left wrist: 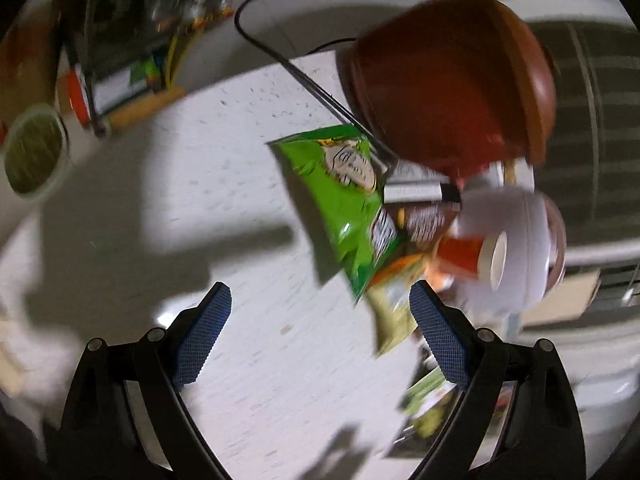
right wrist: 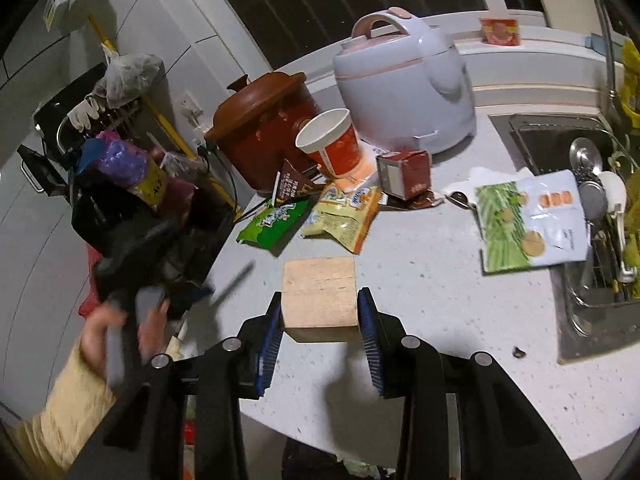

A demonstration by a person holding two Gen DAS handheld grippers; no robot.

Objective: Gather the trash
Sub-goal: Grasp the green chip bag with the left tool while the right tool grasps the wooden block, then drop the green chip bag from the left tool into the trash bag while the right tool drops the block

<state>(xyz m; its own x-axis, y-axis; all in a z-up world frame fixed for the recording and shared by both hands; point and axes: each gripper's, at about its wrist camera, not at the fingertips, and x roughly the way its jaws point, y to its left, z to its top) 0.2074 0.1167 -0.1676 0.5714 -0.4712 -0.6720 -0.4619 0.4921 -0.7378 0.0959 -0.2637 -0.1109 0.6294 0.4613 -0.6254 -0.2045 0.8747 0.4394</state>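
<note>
Your right gripper (right wrist: 319, 312) clamps a wooden block (right wrist: 320, 298) between its blue pads, holding it at the worktop's (right wrist: 420, 300) near edge. Your left gripper (left wrist: 320, 336) hangs wide open over bare worktop with nothing between its fingers; its view is blurred. In the right view your left hand (right wrist: 120, 324), also blurred, sits off the worktop's left edge beside a dark bag (right wrist: 132, 236).

The trash lies in a loose cluster toward the back of the worktop. A green packet (right wrist: 274, 222) rests near the left edge, touching a yellow packet (right wrist: 344, 216) on its right. Behind them a red paper cup (right wrist: 332, 146) leans tilted, in front of a brown pot (right wrist: 260, 124) and a white rice cooker (right wrist: 404, 88). A small brown carton (right wrist: 406, 174) stands just right of the cup. A large white-and-green pouch (right wrist: 532, 220) lies at the right edge, overhanging the sink (right wrist: 532, 136).
</note>
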